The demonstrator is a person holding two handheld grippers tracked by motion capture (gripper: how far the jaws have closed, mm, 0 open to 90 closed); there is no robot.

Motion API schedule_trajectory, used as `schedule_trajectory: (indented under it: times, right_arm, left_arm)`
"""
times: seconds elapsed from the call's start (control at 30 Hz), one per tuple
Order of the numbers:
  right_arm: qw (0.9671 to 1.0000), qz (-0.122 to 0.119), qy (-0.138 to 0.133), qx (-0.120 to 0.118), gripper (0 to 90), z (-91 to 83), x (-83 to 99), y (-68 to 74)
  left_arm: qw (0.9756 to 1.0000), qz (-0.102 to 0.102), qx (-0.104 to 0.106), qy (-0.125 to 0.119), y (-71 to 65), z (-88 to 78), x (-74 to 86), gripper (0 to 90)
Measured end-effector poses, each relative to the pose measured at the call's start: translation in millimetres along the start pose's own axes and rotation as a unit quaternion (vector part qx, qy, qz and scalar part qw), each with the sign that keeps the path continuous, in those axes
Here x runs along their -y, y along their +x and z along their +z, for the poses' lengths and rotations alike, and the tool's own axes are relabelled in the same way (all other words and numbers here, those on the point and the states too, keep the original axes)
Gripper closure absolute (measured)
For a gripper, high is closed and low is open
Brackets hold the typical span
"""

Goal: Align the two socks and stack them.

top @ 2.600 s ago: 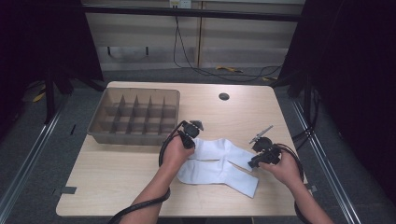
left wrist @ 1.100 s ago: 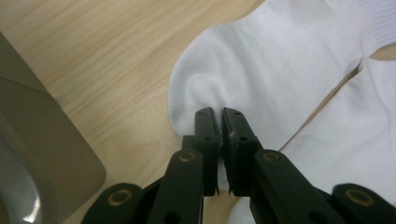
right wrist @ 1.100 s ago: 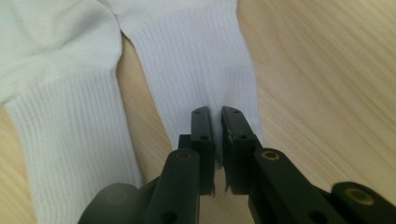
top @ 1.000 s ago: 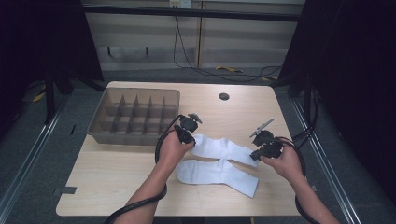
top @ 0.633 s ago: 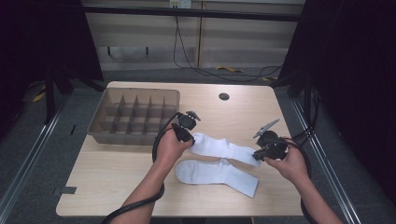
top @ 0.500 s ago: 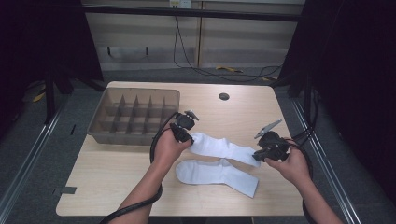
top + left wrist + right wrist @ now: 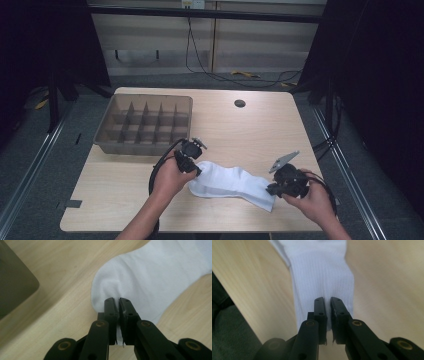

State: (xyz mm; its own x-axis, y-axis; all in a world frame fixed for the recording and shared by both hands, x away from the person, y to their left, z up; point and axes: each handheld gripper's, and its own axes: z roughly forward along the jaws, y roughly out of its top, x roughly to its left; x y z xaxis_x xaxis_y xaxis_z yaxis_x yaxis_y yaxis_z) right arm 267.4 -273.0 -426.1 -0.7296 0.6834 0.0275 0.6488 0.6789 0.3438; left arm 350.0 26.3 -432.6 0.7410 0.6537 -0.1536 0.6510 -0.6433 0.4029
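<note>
A white sock (image 7: 227, 182) is stretched flat across the near part of the wooden table (image 7: 260, 135) between my two grippers. My left gripper (image 7: 194, 169) is shut on its rounded left end, with a pinch of white fabric (image 7: 155, 277) clamped between the black jaws of the left gripper (image 7: 116, 301). My right gripper (image 7: 272, 190) is shut on the other end. In the right gripper view the ribbed cuff of the sock (image 7: 322, 272) runs straight away from the right gripper (image 7: 327, 300), which nips its edge.
A grey tray (image 7: 140, 146) with several compartments stands at the back left, just beyond my left hand; its corner (image 7: 15, 290) is near the sock. A dark round hole (image 7: 239, 103) lies in the tabletop farther back. The table's edge and dark floor (image 7: 227, 327) are close to the right gripper.
Both grippers have carried the held sock toward the near edge. It now lies over the second sock that lay nearer, which no longer shows apart from it.
</note>
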Motion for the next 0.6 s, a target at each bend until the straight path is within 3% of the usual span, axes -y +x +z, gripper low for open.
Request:
schedule_trajectory:
  times: [0.07,0.1,0.23,0.27,0.37,0.5,0.6]
  right_arm:
    - [1.0000,0.004,0.008,-0.002,84.1,6.3,3.0,2.0]
    - [0.9996,0.003,0.026,-0.005,84.1,17.3,7.0,4.4]
    - [0.9998,0.003,0.022,0.001,83.4,22.3,7.5,4.5]
    - [0.9998,0.000,0.016,0.012,83.4,22.5,6.7,1.6]
    - [0.9998,0.008,0.016,0.006,83.3,23.2,5.8,-1.9]
    - [0.9996,0.017,0.007,0.023,83.2,24.6,2.0,-9.0]
    - [0.9995,0.022,0.008,0.021,83.2,24.6,-1.0,-13.3]
  left_arm:
    - [0.9999,-0.008,0.005,0.012,1.4,10.5,5.0,85.2]
    - [0.9998,-0.009,0.007,0.016,1.6,17.5,6.3,85.1]
    - [0.9998,0.002,-0.002,0.021,0.7,23.9,5.6,84.6]
    - [0.9998,0.001,-0.003,0.021,1.6,24.5,4.8,84.5]
    - [0.9999,-0.003,-0.006,0.014,4.7,25.4,1.5,84.4]
    - [0.9999,-0.010,-0.006,0.007,9.2,25.5,-1.9,83.5]
    - [0.9999,-0.013,-0.004,0.000,10.1,20.1,-3.2,83.6]
